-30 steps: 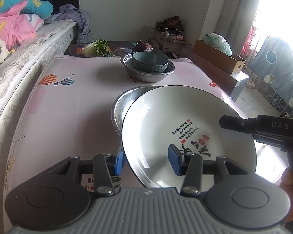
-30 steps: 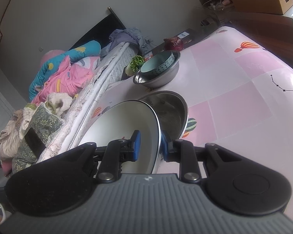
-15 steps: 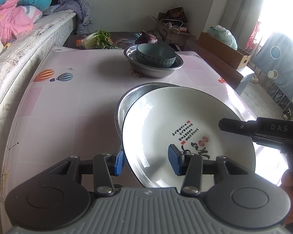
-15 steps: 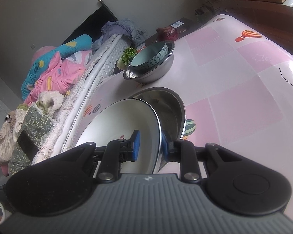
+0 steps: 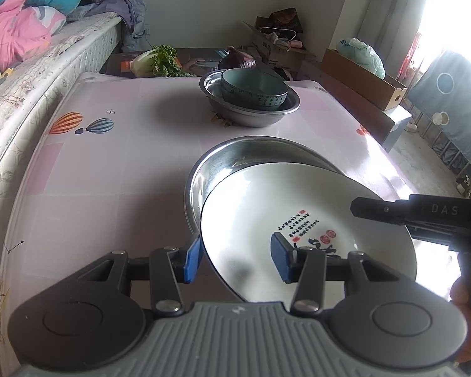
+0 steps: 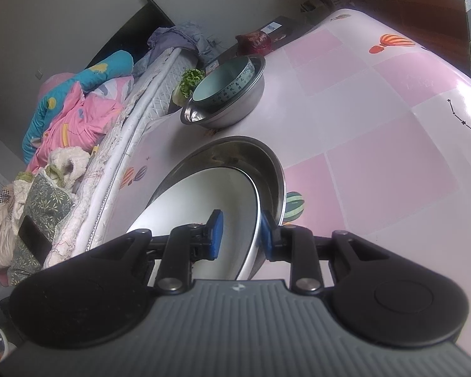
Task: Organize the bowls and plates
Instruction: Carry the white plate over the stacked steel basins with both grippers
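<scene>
A white plate [image 5: 282, 216] with red and black writing tilts with its far edge inside a steel basin [image 5: 232, 160] on the pink table. My left gripper [image 5: 237, 256] is open, its jaws astride the plate's near-left rim. My right gripper [image 6: 240, 234] is open too, one jaw on each side of the plate [image 6: 204, 201] rim, over the basin [image 6: 267, 163]. At the far end a teal bowl [image 5: 254, 89] sits inside a second steel basin [image 5: 251, 110], both also in the right wrist view [image 6: 226, 84].
A bed [image 5: 31, 72] with pink and blue bedding runs along the table's left side. Leafy greens [image 5: 160, 61] and a purple cabbage [image 5: 237, 59] lie beyond the far table edge. Cardboard boxes [image 5: 361, 75] stand to the right.
The plate has gone down, its far edge now inside the near steel basin. My right gripper's jaws have widened around the rim. Both grippers moved forward slightly.
</scene>
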`<action>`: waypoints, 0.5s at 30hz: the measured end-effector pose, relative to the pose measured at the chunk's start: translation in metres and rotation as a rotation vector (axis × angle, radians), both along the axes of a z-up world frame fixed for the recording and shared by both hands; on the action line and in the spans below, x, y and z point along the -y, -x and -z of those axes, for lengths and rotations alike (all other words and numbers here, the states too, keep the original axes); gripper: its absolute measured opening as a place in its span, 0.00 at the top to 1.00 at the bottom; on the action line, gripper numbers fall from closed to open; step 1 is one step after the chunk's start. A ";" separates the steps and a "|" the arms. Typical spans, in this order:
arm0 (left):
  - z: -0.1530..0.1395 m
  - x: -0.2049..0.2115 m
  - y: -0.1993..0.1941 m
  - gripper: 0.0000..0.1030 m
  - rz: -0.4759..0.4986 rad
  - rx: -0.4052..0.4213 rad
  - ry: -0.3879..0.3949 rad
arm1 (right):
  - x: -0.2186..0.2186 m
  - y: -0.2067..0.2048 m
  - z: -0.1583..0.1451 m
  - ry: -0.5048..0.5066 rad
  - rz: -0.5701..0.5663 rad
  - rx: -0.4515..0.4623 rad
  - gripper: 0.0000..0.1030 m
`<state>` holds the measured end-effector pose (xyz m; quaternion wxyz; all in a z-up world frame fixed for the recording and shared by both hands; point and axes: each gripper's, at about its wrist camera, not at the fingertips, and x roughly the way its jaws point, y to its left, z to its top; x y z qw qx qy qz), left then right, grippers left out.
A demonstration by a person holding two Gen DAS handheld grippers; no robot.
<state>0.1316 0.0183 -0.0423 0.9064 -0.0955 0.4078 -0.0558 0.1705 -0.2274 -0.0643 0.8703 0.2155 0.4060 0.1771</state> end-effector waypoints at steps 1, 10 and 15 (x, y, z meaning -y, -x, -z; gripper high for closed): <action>0.000 -0.002 -0.001 0.54 -0.003 -0.001 0.005 | 0.000 -0.001 0.000 0.003 0.003 0.000 0.75; -0.004 -0.005 0.005 0.53 0.009 0.038 0.016 | -0.002 -0.008 -0.005 0.000 0.028 0.004 0.60; -0.003 -0.007 0.007 0.53 0.011 0.042 0.016 | 0.001 -0.004 -0.010 0.013 0.044 0.019 0.53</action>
